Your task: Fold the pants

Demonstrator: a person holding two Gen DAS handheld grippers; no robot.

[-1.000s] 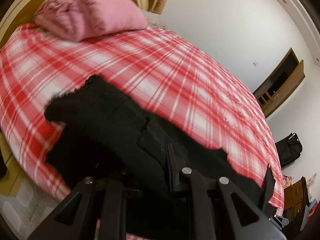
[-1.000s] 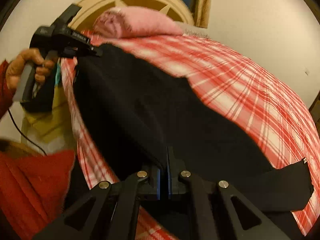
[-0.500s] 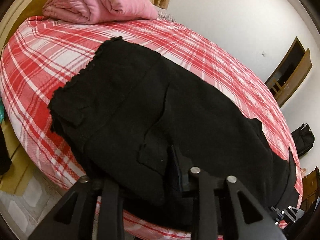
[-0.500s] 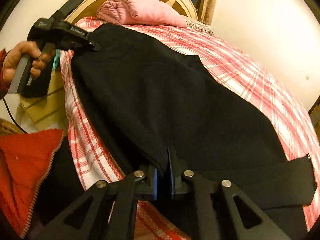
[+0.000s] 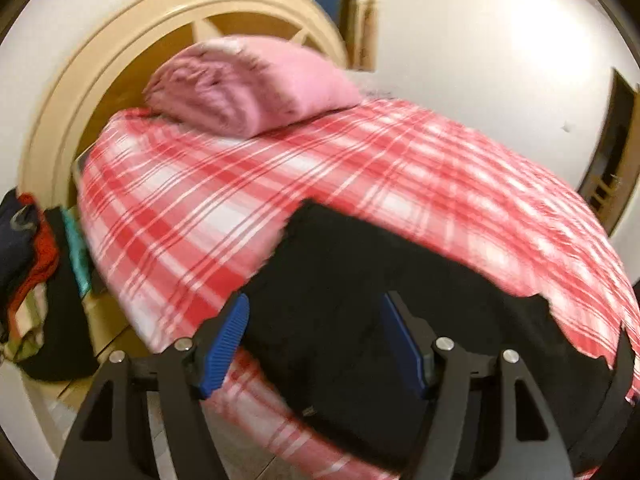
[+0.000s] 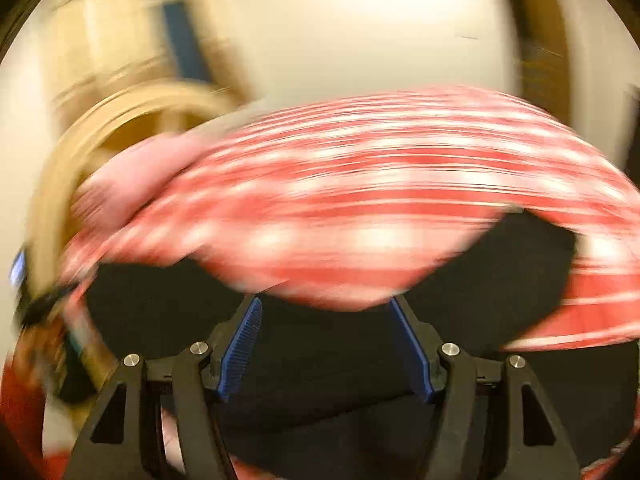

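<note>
Black pants (image 5: pixel 360 280) lie on the near part of a bed with a red and white plaid sheet (image 5: pixel 260 184). My left gripper (image 5: pixel 316 344) hovers over their near edge. Its jaws are opening and the blue pads (image 5: pixel 224 348) stand apart, pressing on nothing. The right wrist view is badly blurred. There the black pants (image 6: pixel 320 368) spread beneath my right gripper (image 6: pixel 326 346). Those jaws are opening too, with cloth below them and nothing pinched between the blue pads (image 6: pixel 240 352).
A pink folded blanket (image 5: pixel 248 84) rests at the head of the bed by a round cream headboard (image 5: pixel 72 120). A pile of clothes (image 5: pixel 28 264) lies on the floor at the left. A dark doorway (image 5: pixel 612 148) shows at the right.
Both grippers were shut on the pants and have let go, jaws now apart. The right gripper swung fast sideways and rolled; the left tilted up toward the headboard.
</note>
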